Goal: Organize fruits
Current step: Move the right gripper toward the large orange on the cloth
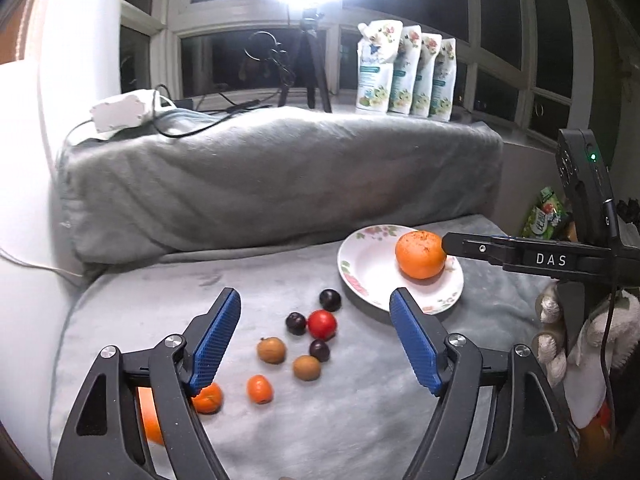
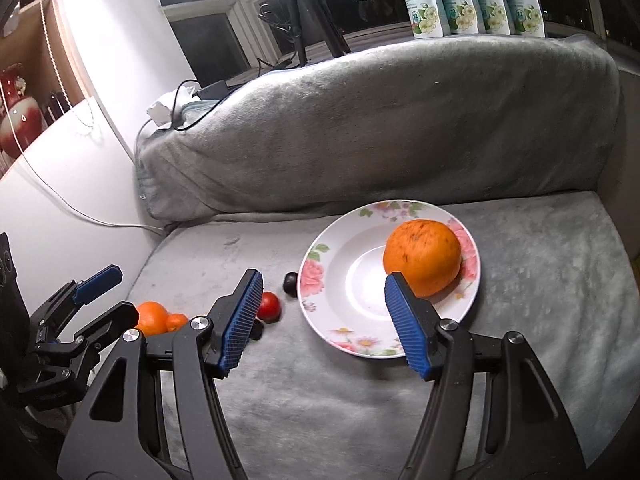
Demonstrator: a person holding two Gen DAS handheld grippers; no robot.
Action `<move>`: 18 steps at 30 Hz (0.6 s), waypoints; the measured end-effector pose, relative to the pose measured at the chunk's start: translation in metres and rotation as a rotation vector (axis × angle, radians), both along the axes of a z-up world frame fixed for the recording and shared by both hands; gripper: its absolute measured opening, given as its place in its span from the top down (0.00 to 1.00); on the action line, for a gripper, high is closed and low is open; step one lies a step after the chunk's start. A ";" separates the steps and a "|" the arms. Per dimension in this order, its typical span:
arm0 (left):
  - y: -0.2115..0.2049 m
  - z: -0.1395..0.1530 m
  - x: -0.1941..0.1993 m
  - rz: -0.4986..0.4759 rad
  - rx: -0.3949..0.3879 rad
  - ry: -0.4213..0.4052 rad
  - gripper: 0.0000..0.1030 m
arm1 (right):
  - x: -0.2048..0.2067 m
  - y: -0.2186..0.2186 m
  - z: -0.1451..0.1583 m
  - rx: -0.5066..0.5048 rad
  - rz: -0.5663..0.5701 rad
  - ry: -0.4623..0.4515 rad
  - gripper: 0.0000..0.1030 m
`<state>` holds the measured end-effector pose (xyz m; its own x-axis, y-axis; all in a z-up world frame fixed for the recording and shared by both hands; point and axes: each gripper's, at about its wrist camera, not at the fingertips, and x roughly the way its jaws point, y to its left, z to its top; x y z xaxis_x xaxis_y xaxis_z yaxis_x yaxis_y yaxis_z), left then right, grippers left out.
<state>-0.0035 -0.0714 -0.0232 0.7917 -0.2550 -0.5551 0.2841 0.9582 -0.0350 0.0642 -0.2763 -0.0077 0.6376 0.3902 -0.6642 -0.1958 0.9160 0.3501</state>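
Plainly, each hand-held gripper gapes empty (ribbed blue pads) near a round orange on glossy plate.

The plate is white with pink roses and green leaves printed round its rim. The big orange on it is bright orange flecked with dark specks. A grey plush blanket covers the seat and back. On it lie three dark purple plums, a red tomato, two tan-brown kiwis and small orange tangerines. Both claws, the left claw and the right claw, are black with ribbed blue pads. The pouches on the sill are white with teal labels and pale green flowers.
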 end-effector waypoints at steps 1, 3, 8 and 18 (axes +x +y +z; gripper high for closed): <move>0.003 0.000 -0.001 0.005 -0.004 -0.002 0.25 | 0.000 0.002 0.000 -0.003 0.003 -0.002 0.36; 0.008 0.001 -0.003 0.012 -0.018 -0.003 0.25 | -0.001 0.006 0.001 -0.015 0.003 -0.007 0.36; 0.025 -0.004 -0.008 0.052 -0.033 0.003 0.25 | -0.004 0.020 0.005 -0.022 0.025 -0.053 0.13; 0.084 -0.029 -0.018 0.181 -0.050 0.061 0.25 | 0.002 0.059 0.008 -0.087 0.101 -0.050 0.12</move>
